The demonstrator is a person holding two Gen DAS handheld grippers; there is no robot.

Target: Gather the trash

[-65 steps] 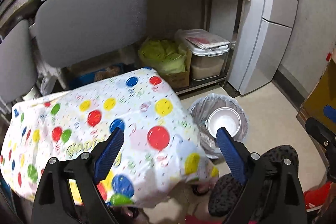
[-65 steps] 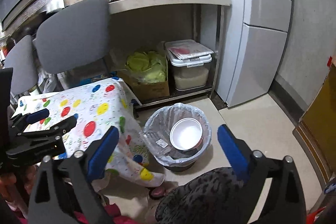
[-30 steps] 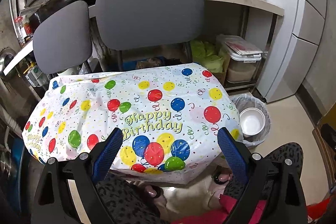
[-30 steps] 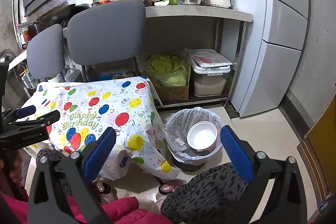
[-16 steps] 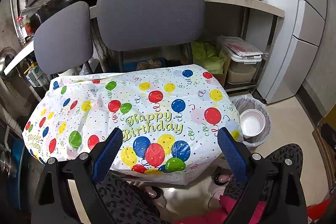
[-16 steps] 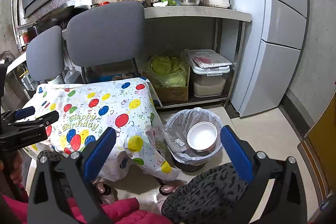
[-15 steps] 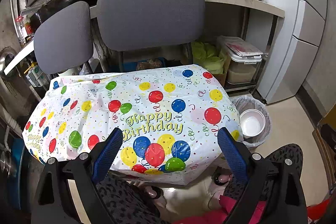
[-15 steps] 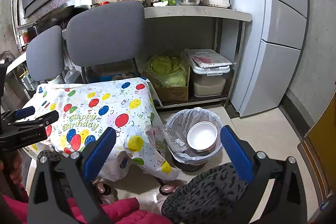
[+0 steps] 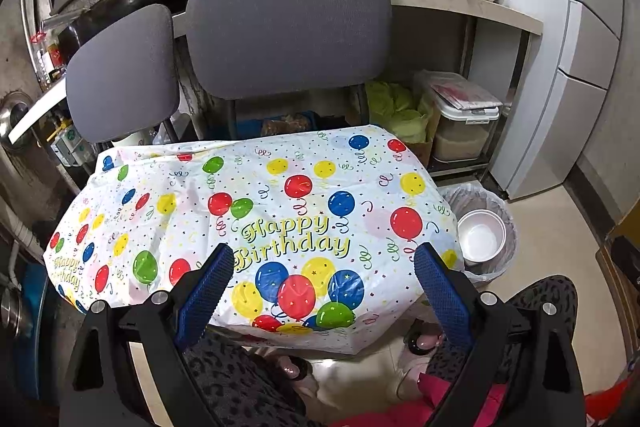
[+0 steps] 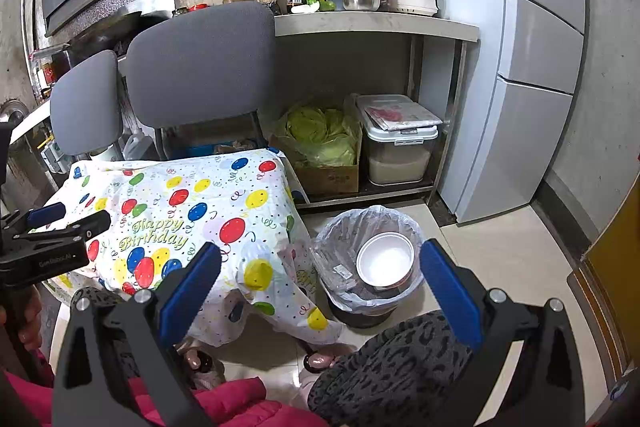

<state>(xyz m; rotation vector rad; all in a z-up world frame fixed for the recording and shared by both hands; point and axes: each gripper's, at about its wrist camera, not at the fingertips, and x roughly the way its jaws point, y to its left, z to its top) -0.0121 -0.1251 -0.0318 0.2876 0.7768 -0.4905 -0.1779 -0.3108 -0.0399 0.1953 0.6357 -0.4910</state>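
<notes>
A trash bin point(image 10: 370, 263) lined with a clear bag stands on the floor right of the table, with a white paper bowl point(image 10: 385, 264) inside it. It also shows in the left wrist view point(image 9: 482, 233), with the bowl point(image 9: 480, 241). My left gripper point(image 9: 322, 283) is open and empty over the near edge of the table, covered with a "Happy Birthday" balloon cloth point(image 9: 256, 211). My right gripper point(image 10: 320, 279) is open and empty, above the floor between table and bin. The left gripper point(image 10: 60, 223) shows at the left of the right wrist view.
Two grey chairs point(image 9: 288, 31) stand behind the table. A counter shelf point(image 10: 376, 23) holds bottles and an appliance; below it are a cardboard box of greens point(image 10: 324, 147) and a lidded plastic container point(image 10: 398, 139). A fridge point(image 10: 532, 67) stands at the right.
Since 2.2 s ago both grippers have pulled back and up from the bin side, bringing the whole table into view. In the last second nothing has moved.
</notes>
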